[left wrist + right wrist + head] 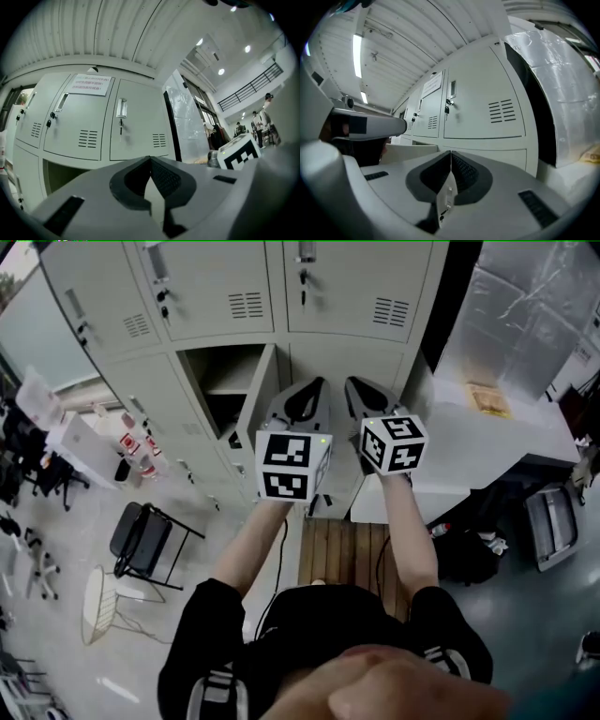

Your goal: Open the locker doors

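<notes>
A bank of grey lockers [328, 296] stands in front of me. The upper doors [136, 122] are closed, with keys hanging in their handles [121, 108]. One middle compartment [223, 381] is open, and its door [261, 390] stands swung out toward me. To its right, the door [497, 152] is closed. My left gripper [319, 382] is held at the open door's edge, its jaws shut with nothing between them. My right gripper [349, 382] hovers before the closed door, also shut and empty. The left gripper [365, 124] shows in the right gripper view.
A white table [497, 446] with a yellow-brown item [487, 399] stands right of the lockers, with a plastic-wrapped panel [534, 306] behind it. A black folding chair [141, 538] sits at the left. A wooden pallet [342, 554] lies underfoot. People [267, 110] stand far off.
</notes>
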`<state>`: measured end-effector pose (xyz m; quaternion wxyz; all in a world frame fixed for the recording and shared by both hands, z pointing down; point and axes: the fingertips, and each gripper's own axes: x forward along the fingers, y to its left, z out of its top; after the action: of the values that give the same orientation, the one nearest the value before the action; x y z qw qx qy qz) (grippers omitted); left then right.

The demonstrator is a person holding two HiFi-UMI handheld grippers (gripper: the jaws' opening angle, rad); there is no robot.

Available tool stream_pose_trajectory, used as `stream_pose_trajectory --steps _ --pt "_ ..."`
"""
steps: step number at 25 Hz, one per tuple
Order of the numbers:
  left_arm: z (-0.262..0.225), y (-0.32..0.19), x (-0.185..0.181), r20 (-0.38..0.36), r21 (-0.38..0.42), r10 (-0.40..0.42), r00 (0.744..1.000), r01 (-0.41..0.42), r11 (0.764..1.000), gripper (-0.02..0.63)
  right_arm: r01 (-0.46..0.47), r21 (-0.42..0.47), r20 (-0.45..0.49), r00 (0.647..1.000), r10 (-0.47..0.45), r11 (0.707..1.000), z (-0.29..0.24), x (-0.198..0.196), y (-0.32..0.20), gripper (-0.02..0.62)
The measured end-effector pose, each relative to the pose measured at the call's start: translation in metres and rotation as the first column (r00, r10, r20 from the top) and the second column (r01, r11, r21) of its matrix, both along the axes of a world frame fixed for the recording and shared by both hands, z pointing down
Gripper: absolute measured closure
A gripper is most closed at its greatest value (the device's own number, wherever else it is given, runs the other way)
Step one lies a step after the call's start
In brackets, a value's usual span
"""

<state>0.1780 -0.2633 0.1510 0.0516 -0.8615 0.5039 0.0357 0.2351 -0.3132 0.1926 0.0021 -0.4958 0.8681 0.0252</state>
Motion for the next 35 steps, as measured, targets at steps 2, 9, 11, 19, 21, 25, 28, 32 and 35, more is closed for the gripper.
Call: stream_pose_trajectory --steps 2,9,11,19,21,25,28,32,35 --pt "-0.013 -0.009 -0.004 0.012 0.012 -0.015 1.000 0.014 1.000 0.597 0.007 0.033 -0.023 1.000 -0.006 0.999 -0.020 -0.002 -0.006 0.576" --pt "-0.056 -0.029 -0.032 -0.001 0.049 -0.039 0.999 0.039 0.998 0.597 0.047 0.116 -0.074 0.996 -0.039 0.992 -0.065 -0.023 -0.019 0.575" --pt "-0.064 -0.035 -0.038 0.006 0.063 -0.056 0.998 0.055 0.996 0.597 0.049 0.136 -0.086 0.996 -0.037 0.989 -0.075 -0.028 -0.026 0.575" --pt "-0.076 -0.049 -0.046 -0.005 0.041 -0.052 0.999 0.052 0.998 0.597 0.083 0.199 -0.121 0.991 -0.060 0.976 -0.107 -0.053 -0.046 0.512" --pt "-0.079 -0.051 -0.050 -0.026 0.030 -0.046 0.999 0.047 0.998 0.597 0.111 0.203 -0.128 0.988 -0.086 0.973 -0.112 -0.062 -0.050 0.512" --pt "-0.086 -0.055 -0.059 -0.047 0.025 -0.056 0.997 0.057 0.998 0.597 0.112 0.227 -0.150 0.986 -0.079 0.967 -0.127 -0.075 -0.058 0.512" --pt "-0.092 -0.056 -0.067 -0.058 0.039 -0.069 0.996 0.071 0.997 0.597 0.103 0.245 -0.157 0.985 -0.065 0.964 -0.138 -0.081 -0.061 0.512" --pt "-0.098 -0.055 -0.075 -0.062 0.050 -0.076 0.995 0.079 0.996 0.597 0.062 0.273 -0.151 0.988 -0.021 0.960 -0.151 -0.085 -0.068 0.514" --pt "-0.105 -0.053 -0.080 -0.054 0.065 -0.077 0.996 0.080 0.995 0.597 0.031 0.290 -0.175 0.984 0.021 0.957 -0.157 -0.086 -0.074 0.514"
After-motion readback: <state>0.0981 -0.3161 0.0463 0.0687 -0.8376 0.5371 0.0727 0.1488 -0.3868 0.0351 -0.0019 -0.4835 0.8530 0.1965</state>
